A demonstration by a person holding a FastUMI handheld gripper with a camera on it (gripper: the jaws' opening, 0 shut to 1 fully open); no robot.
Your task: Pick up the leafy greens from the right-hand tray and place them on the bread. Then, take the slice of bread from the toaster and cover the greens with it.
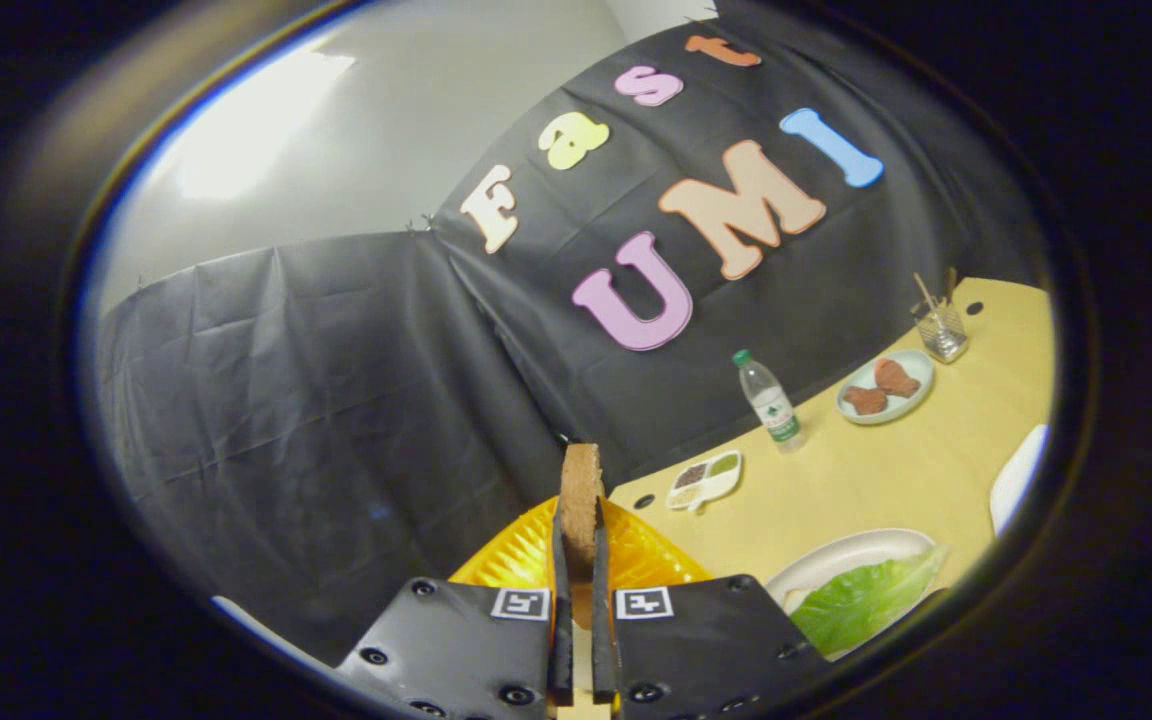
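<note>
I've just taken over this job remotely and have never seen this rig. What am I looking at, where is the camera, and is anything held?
This is a hand-held tool, not a robot arm: a person carries two-finger tongs. The camera rides on them and looks forward along the fingers, so the view is round and bent. The tongs are shut on a slice of bread, held on edge, with an orange plate behind it. On the yellow table lie a white tray with a green leaf, a small divided dish, a water bottle, a plate with brown food and a glass with sticks.
</note>
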